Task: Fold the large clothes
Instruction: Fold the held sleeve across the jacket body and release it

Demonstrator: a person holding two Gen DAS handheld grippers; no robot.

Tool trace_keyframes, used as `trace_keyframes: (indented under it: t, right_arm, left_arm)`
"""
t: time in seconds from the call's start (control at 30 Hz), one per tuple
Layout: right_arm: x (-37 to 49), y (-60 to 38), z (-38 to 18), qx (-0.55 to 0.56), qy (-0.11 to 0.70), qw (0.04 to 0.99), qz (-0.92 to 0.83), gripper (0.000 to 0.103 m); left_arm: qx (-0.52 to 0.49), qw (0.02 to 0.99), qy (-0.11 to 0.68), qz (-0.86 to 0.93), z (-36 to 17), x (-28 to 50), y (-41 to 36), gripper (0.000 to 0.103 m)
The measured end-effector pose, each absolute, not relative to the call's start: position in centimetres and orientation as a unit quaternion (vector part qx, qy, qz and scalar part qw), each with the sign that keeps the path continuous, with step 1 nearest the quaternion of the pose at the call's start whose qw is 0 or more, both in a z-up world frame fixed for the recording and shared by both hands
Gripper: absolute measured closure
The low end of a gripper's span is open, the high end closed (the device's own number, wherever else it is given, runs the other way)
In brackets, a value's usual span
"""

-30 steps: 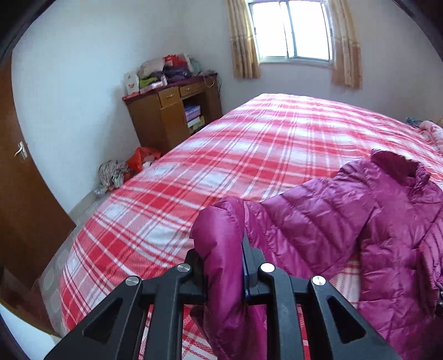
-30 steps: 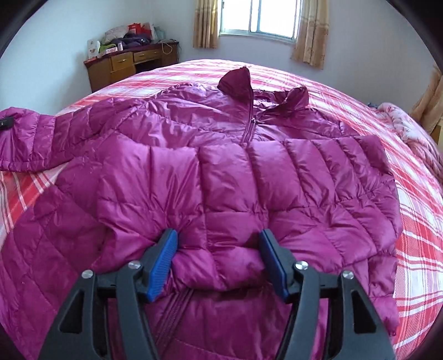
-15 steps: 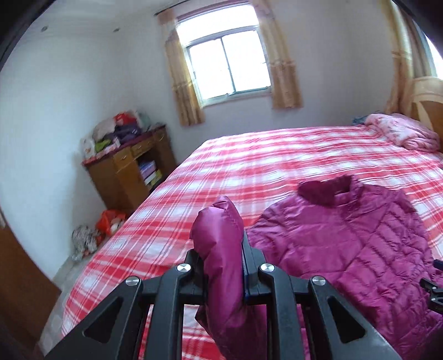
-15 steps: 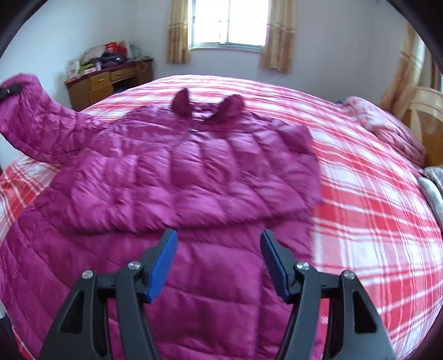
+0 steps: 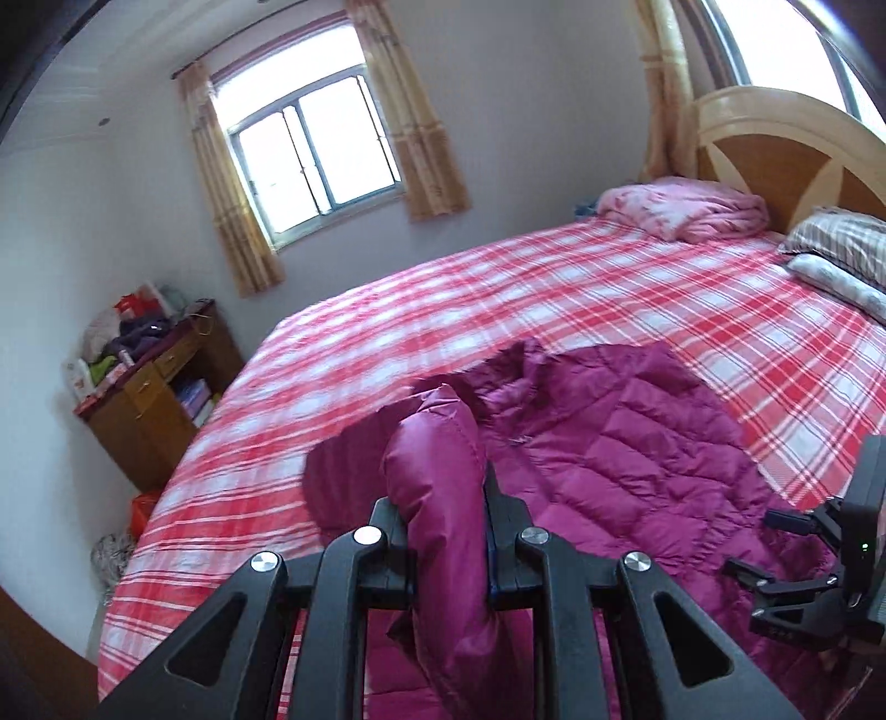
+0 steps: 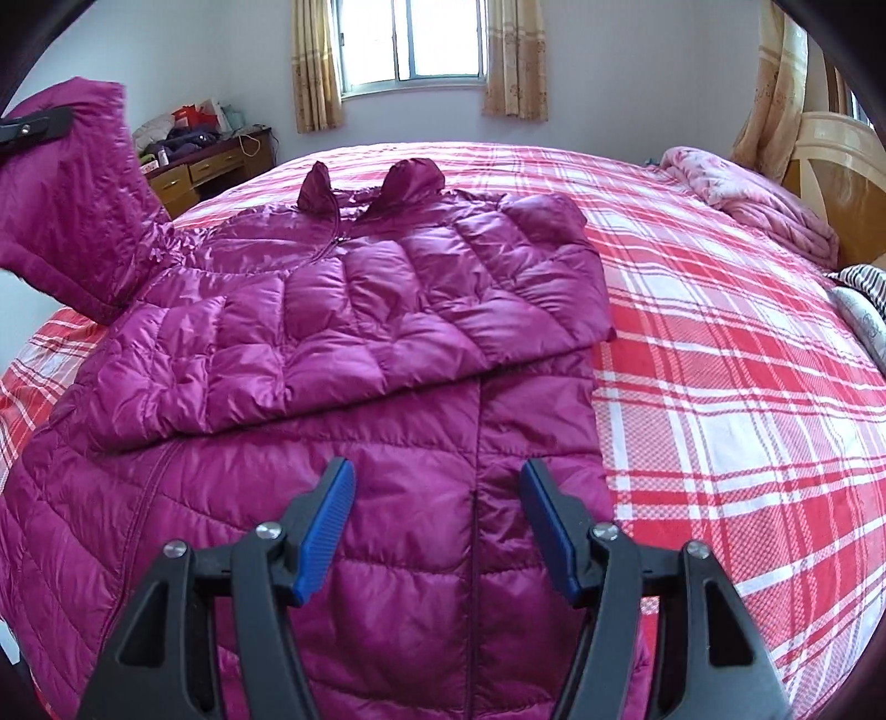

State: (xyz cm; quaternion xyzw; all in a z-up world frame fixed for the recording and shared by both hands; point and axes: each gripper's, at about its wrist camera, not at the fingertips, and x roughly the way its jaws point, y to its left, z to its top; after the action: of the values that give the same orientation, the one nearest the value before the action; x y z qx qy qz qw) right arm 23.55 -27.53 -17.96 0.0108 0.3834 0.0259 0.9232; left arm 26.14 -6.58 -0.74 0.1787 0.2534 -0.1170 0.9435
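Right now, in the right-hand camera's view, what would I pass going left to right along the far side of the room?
Lifted jacket sleeve → cluttered wooden dresser → window → folded pink blanket → wooden headboard.

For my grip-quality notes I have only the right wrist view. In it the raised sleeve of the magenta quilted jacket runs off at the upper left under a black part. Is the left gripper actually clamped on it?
Observer: Yes. In the left wrist view the left gripper is shut on the sleeve of the magenta quilted jacket, and the sleeve stands up between its jaws.
Operator: Is anything on the floor on that side of the red plaid bed?
Observer: Yes. An orange-red bag and a bundle of cloth lie on the floor by the brown wooden cabinet.
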Motion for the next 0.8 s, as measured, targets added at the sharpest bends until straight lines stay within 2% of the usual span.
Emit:
trace_keyframes:
  t: [0.47, 0.77, 0.8]
  right_arm:
    - [23.6, -27.5, -18.4, 0.011, 0.388, 0.921, 0.024, 0.034]
    - [23.5, -27.2, -18.5, 0.002, 0.388, 0.921, 0.021, 0.030]
    - [23.5, -27.3, -18.5, 0.002, 0.388, 0.921, 0.021, 0.030]
  left_arm:
    - [0.201, 0.918, 0.302, -0.162, -8.2, 27.5, -13.8, 0.086]
    - [0.196, 0.918, 0.305, -0.161, -9.4, 28.6, -15.7, 0.084]
    - [0.193, 0.918, 0.306, -0.163, -9.2, 28.6, -15.9, 0.080]
